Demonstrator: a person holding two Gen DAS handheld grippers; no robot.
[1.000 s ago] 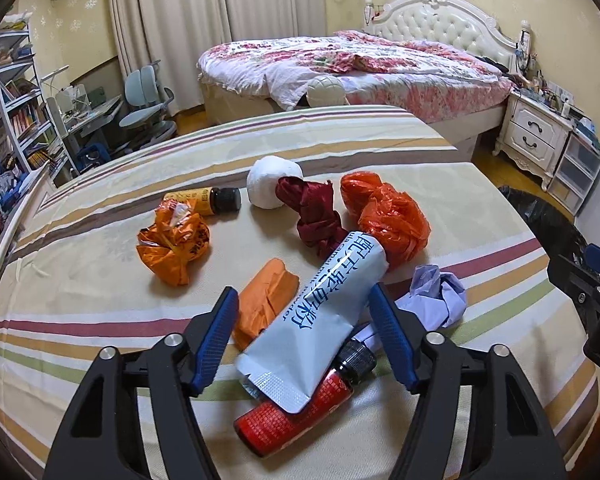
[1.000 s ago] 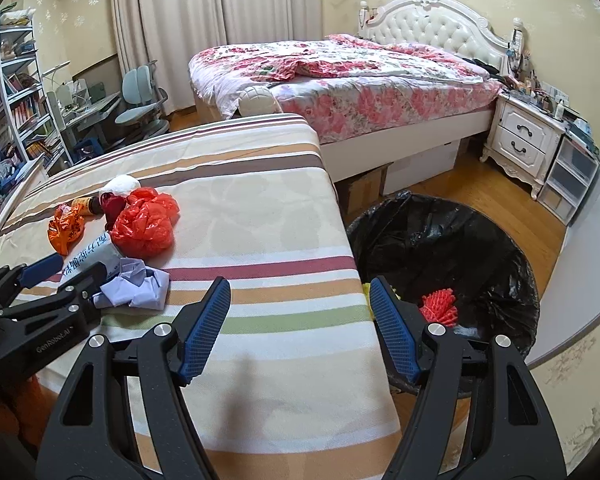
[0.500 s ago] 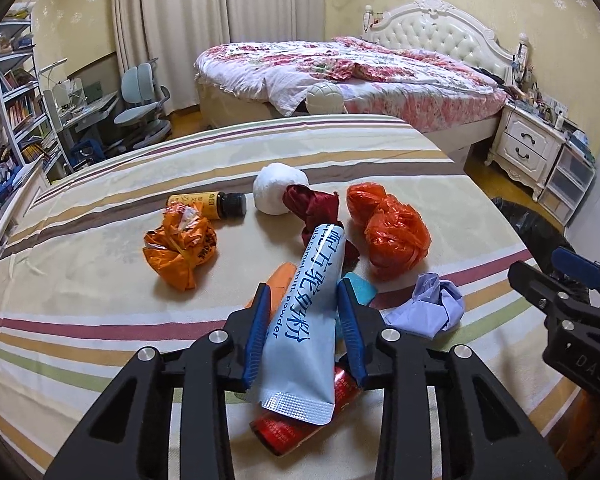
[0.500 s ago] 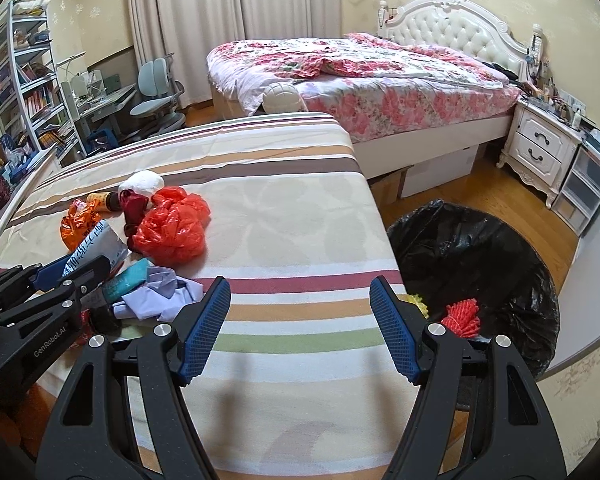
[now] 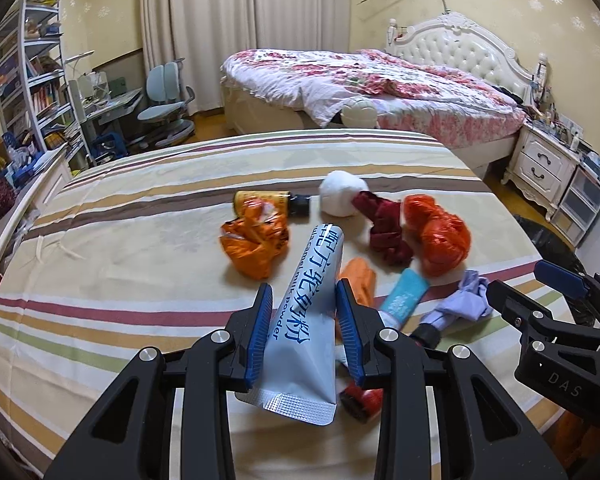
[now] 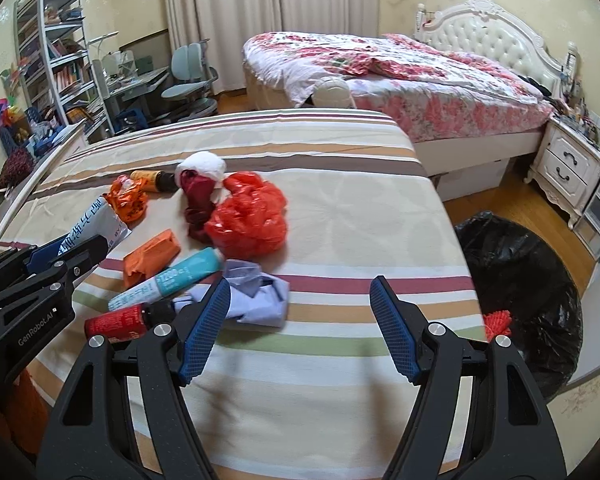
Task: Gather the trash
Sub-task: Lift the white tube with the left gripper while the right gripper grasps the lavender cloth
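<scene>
Milk powder sachet point(image 5: 306, 312): smooth foil-like film, crimped seal, slight sheen. Red bag point(image 6: 249, 216): thin glossy crinkled plastic. Striped bedsheet point(image 6: 340, 216): matt woven cloth; gripper pads point(image 6: 204, 338) textured blue rubber.

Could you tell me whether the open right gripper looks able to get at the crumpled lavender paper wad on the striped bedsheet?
Probably yes: the right gripper is open and empty, and the crumpled lavender paper wad lies uncovered by its left finger, with nothing on top.
</scene>
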